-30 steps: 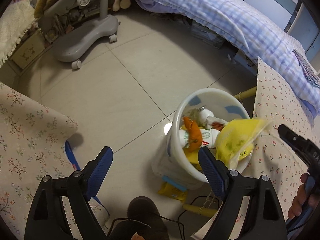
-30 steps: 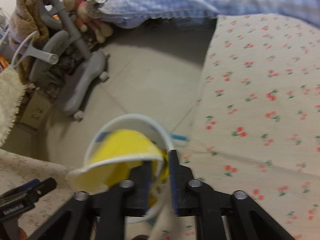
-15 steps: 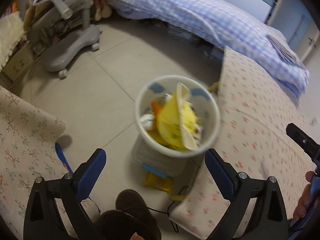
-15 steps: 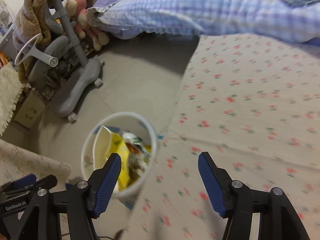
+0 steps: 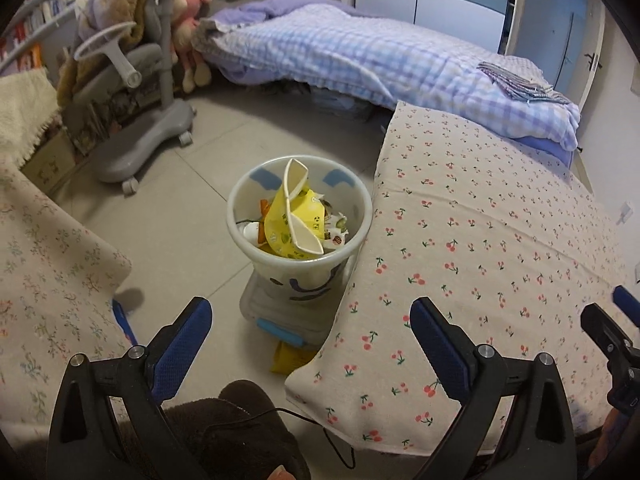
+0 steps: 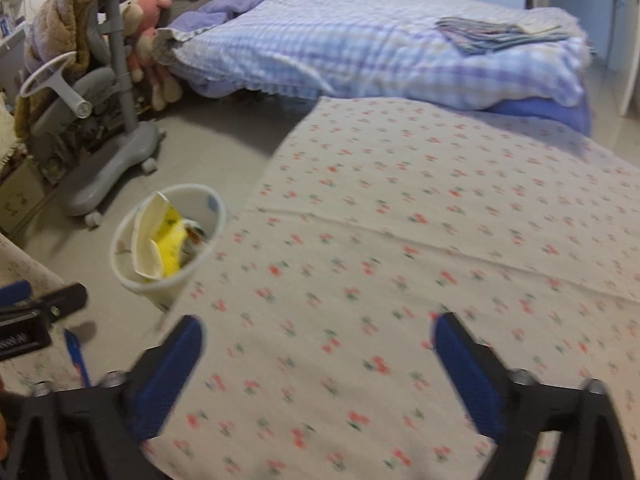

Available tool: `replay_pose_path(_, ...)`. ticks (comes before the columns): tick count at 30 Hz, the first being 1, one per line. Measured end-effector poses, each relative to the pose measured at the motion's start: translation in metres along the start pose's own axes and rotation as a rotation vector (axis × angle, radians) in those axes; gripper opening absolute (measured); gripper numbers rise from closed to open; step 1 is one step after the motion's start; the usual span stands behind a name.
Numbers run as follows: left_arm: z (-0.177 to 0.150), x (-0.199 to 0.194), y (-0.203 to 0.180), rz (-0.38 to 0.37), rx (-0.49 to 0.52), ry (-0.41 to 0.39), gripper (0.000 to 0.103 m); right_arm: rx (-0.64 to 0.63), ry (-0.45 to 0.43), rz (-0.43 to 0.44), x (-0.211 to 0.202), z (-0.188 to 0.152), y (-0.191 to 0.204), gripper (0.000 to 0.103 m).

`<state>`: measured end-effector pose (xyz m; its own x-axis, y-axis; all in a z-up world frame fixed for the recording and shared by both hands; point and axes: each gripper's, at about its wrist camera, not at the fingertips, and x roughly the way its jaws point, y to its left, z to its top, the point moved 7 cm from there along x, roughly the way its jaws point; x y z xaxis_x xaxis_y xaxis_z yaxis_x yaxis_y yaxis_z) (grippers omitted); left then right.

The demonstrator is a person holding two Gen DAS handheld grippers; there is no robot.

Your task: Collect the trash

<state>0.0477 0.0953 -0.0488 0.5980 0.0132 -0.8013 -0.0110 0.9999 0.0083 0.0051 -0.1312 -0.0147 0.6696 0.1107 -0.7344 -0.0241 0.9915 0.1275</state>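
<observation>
A white trash bin [image 5: 256,188] stands on the floor beside the cherry-print table. It holds a crumpled yellow paper cup [image 5: 294,218] and other wrappers. The bin also shows in the right wrist view [image 6: 120,260] with the yellow cup [image 6: 160,236] inside. My left gripper [image 5: 310,312] is open and empty, raised above and in front of the bin. My right gripper [image 6: 318,330] is open and empty above the cherry-print tablecloth [image 6: 400,240], to the right of the bin.
A grey wheeled chair base [image 5: 140,144] stands at the far left. A bed with a checked blue quilt [image 5: 380,56] fills the back. A floral-cloth surface [image 5: 48,264] lies at left, with a blue pen [image 5: 122,320] at its edge. A yellow packet [image 5: 286,358] lies under the bin's stand.
My right gripper opened and let the yellow cup fall into the bin, then drew back to the right over the table. My left gripper pulled up and back from the bin.
</observation>
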Motion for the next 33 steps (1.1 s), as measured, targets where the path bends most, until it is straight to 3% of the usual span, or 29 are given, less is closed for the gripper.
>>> replay_pose_path(4,-0.013,-0.002,-0.010,0.022,0.019,-0.010,0.101,-0.023,-0.028,-0.076,-0.008,-0.017,-0.015,0.102)
replay_pose_path(9,-0.023,-0.002,-0.021,0.029,0.030,-0.021,0.101,-0.038,-0.030,-0.098,-0.007,-0.032,-0.024,0.102)
replay_pose_path(33,-0.027,-0.005,-0.039,0.005,0.037,-0.024,0.101,-0.025,-0.052,-0.093,-0.003,-0.034,-0.021,0.102)
